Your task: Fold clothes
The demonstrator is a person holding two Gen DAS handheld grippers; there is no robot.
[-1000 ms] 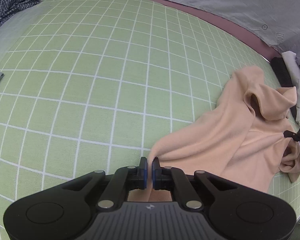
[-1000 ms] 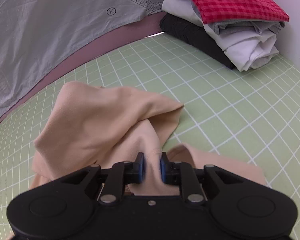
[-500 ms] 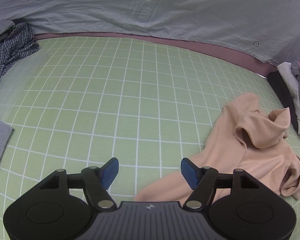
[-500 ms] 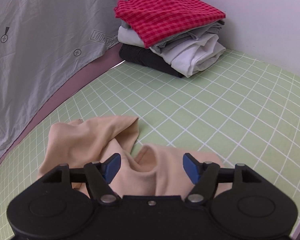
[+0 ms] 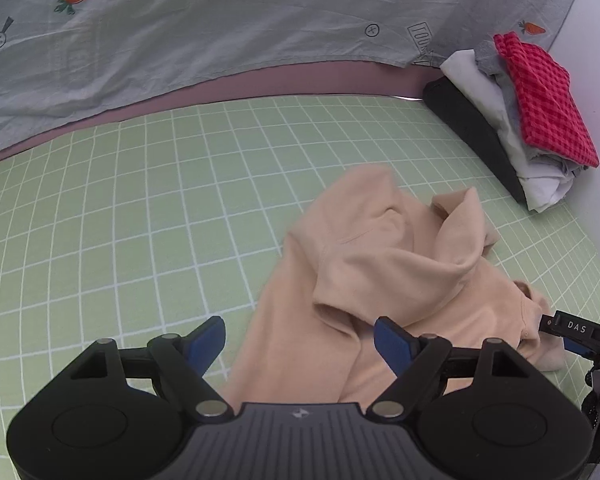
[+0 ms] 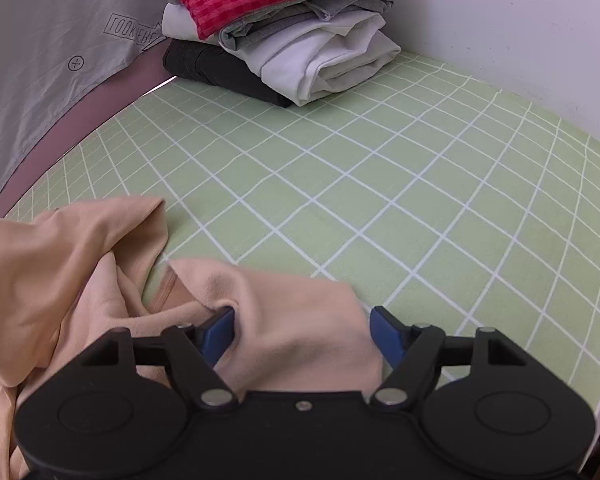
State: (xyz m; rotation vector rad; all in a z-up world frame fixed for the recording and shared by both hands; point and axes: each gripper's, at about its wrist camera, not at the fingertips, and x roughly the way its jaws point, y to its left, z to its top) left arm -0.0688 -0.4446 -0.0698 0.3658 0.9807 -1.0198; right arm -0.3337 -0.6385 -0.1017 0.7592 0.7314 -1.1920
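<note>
Left tongs (image 5: 300,338) hang wide over the green checked sheet (image 5: 140,208), jaws opening, blue pads clear of the cloth. Nothing gripped there; the peach shirt (image 5: 380,264) simply lies below and between them. It is a soft, matte knit, rumpled into a loose heap on the near right of the bed, one fold standing up like a pointed flap, a seam line showing along its upper panel.

Over to the right tongs (image 6: 302,330): spread wide too. A limp lobe of the peach shirt (image 6: 292,320) lies in the gap, and the left pad seems to brush a crease in it, but the jaws are not pinching it. A ribbed hem shows just left of that pad.

At the far right corner sits the folded stack (image 5: 512,120): red gingham on top, grey and white layers under it, a dark garment at the base, edges squared against the pale wall (image 6: 500,20). Behind the sheet runs a mauve band, and above it a wrinkled grey cover (image 5: 220,20) printed with small carrots.

From the left view, the tip of the right tongs shows at the near right edge, beside the shirt's bunched cuff.
</note>
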